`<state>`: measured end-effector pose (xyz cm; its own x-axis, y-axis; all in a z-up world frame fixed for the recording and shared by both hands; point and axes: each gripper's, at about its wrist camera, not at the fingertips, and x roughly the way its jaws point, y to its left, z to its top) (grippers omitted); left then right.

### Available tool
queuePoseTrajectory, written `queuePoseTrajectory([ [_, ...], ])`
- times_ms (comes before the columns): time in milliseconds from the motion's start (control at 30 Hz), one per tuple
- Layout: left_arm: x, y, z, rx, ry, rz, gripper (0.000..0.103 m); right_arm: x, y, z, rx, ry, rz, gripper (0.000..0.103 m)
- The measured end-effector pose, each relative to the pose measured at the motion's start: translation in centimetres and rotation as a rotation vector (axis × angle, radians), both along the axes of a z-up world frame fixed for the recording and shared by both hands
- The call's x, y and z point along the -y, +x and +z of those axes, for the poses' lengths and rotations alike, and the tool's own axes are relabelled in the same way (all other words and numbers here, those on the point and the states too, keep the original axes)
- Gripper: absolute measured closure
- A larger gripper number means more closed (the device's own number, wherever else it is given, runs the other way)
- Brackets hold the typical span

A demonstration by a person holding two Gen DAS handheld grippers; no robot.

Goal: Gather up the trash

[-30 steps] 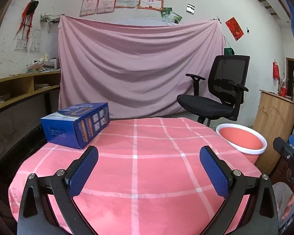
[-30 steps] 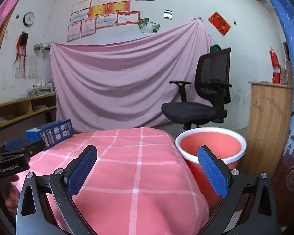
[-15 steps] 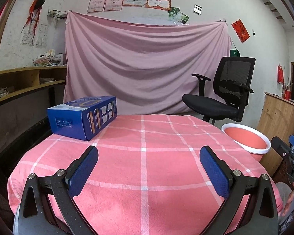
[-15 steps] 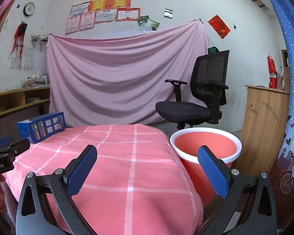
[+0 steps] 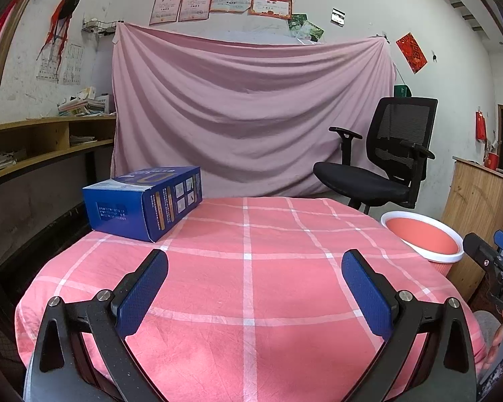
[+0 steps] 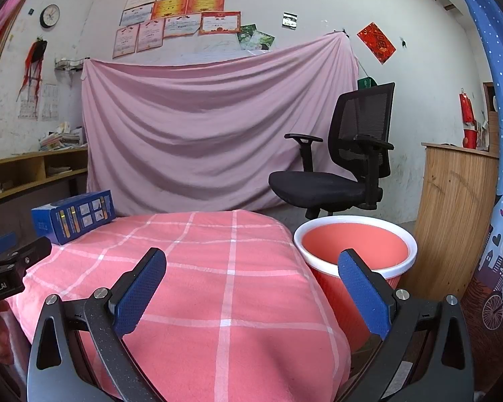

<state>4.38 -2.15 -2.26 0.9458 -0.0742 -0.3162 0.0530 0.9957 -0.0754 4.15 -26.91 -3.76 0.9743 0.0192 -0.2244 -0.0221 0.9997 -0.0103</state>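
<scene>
Left wrist view: left gripper point(image 5: 251, 269) wide apart, nothing held, hovering over the pink checked cloth covering the desk point(image 5: 271, 288); blue rectangular cardboard box point(image 5: 144, 201) lying ahead and to the left near the far edge, long axis running away and rightward; red plastic bucket with white rim point(image 5: 422, 241) low beyond the right edge. Right wrist view: right gripper point(image 6: 249, 268) equally wide, empty; box point(image 6: 73, 216) far left, well apart; bucket point(image 6: 355, 248) just ahead-right. Left gripper judged nearer the box.
</scene>
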Motion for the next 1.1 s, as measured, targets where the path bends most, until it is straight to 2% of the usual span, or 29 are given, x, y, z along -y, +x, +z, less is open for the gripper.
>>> queuePoseTrajectory([
  [1100, 0.13, -0.15, -0.15, 0.001, 0.002, 0.002, 0.002, 0.19, 0.07, -0.12, -0.005, 0.004, 0.002, 0.0],
])
